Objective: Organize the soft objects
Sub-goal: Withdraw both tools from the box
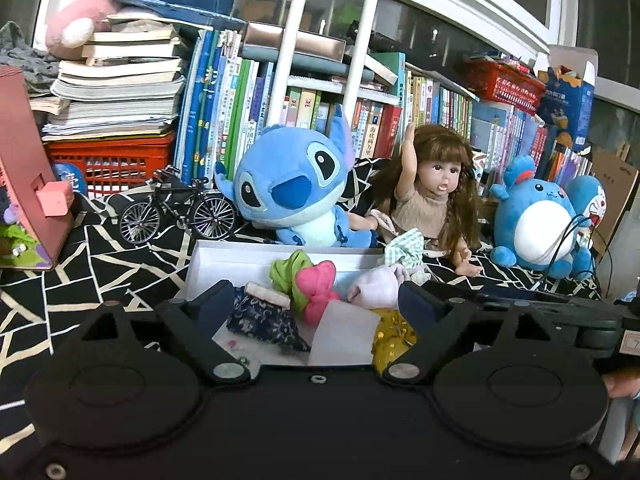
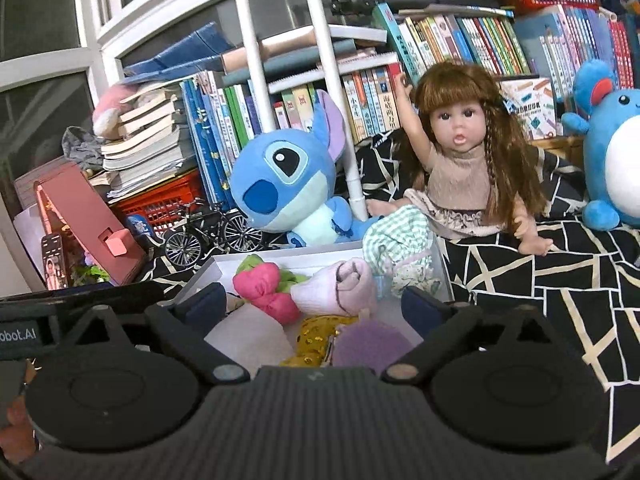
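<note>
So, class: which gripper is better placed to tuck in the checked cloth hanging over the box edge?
Probably right: the checked cloth lies just beyond its right gripper, open; from the left gripper it sits far right.

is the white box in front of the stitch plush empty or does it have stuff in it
Not empty. The white box holds a pink bow, a rolled pale pink cloth, yellow sequined fabric and a green checked cloth.

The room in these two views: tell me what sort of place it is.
Probably a child's bedroom or playroom at home: packed rows of children's books, plush toys like the blue alien plush and a doll, all on a patterned cloth.
</note>
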